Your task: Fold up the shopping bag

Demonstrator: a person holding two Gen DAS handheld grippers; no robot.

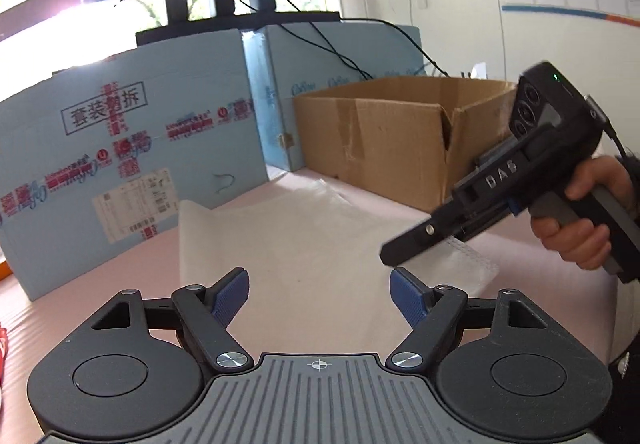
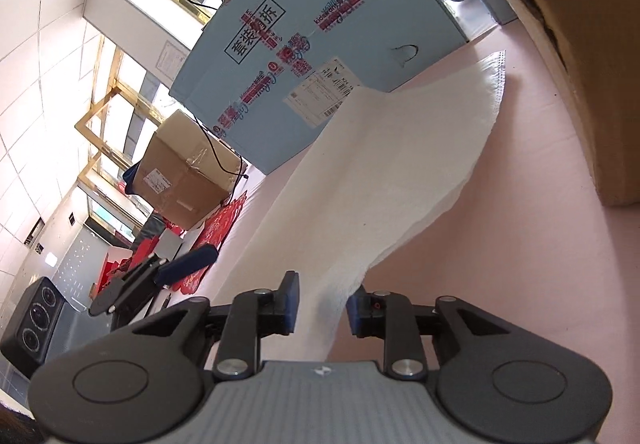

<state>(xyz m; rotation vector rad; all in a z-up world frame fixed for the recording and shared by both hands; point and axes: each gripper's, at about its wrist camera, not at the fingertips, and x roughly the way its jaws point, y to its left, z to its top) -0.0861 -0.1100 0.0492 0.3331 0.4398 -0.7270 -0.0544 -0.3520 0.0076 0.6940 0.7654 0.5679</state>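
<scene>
A white non-woven shopping bag [image 1: 304, 240] lies on the pink table [image 1: 120, 320]. My left gripper [image 1: 319, 294] is open and empty, just above the bag's near edge. My right gripper [image 1: 394, 250] comes in from the right, tilted on its side over the bag's right corner. In the right wrist view the bag [image 2: 380, 172] rises off the table and its edge runs between the two blue pads [image 2: 291, 308] of my right gripper [image 2: 320, 308]. The jaws stand a little apart around the fabric, with gaps on both sides.
A large light-blue carton [image 1: 132, 148] stands at the back left and an open brown cardboard box [image 1: 384, 140] at the back right. Red items [image 2: 208, 240] and another brown box [image 2: 188, 176] lie beyond the table's left end.
</scene>
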